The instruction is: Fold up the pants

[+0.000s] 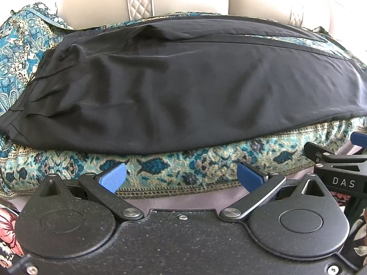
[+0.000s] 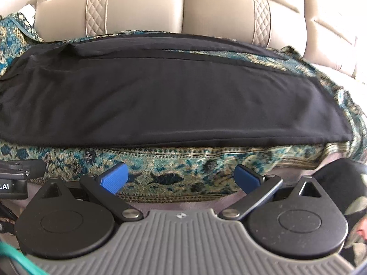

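Black pants (image 1: 174, 87) lie flat across a teal patterned cloth (image 1: 183, 167) on a sofa seat, waistband with pleats at the left, legs running right. One leg lies over the other, and a strip of the far leg (image 2: 183, 43) shows behind. My left gripper (image 1: 181, 175) hovers open just short of the pants' near edge, nothing between its blue pads (image 1: 113, 176). My right gripper (image 2: 181, 175) is open too, in front of the leg part of the pants (image 2: 174, 100), empty. The right gripper's body (image 1: 337, 160) shows at the right edge of the left wrist view.
Beige leather sofa backrest cushions (image 2: 183, 9) with quilted strips rise behind the pants. The patterned cloth (image 2: 174, 174) hangs over the seat's front edge. Floral fabric (image 1: 9, 224) shows at the lower corners. The left gripper's body (image 2: 16, 174) pokes in at the left.
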Tool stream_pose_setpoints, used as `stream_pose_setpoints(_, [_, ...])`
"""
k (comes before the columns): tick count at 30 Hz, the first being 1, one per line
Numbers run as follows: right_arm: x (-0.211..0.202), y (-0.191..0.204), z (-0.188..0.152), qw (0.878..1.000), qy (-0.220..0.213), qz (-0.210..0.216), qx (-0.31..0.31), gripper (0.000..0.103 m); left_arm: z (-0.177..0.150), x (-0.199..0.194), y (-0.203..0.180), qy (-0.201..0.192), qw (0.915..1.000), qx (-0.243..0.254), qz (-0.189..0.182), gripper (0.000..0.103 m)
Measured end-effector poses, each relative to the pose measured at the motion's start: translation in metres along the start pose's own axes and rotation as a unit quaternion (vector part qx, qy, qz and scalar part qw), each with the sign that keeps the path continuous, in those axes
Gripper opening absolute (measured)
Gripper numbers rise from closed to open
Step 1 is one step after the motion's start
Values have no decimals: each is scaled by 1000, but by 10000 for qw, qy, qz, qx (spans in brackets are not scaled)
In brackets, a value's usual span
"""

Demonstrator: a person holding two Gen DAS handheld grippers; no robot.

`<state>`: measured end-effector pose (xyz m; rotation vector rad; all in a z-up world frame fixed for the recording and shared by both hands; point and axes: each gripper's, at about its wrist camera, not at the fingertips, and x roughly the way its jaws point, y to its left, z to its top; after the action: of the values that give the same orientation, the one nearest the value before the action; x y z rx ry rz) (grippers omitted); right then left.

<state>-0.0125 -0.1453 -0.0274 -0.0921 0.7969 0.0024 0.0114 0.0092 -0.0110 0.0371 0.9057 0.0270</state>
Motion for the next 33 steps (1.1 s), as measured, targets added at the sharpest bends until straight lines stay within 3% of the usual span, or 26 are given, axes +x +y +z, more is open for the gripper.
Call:
stream_pose_setpoints(8, [13,-11,9,9983,-234,370,392,103,12,12,23,-98,9990,-418,75,103])
stream_pose_setpoints(14, [24,-24,21,9963,-220,444,707,103,25,20,41,-250,9974,-628,261,103])
stream_pose_setpoints(20, [34,-41,24,9939,-121,466,996,103,26,43,56,-4,9948,-852,564,103])
stream_pose_setpoints(23, [36,-43,27,9943,-157,419,966,102,25,45,59,-107,9954,-779,545,103])
stream_pose_setpoints(29, [42,-45,42,9938,-213,389,1016,98,33,54,64,110,9953,-844,454,103])
stream_pose_setpoints(33, [47,-48,72,9936,-350,426,990,98,53,60,74,565,9942,-873,291,102])
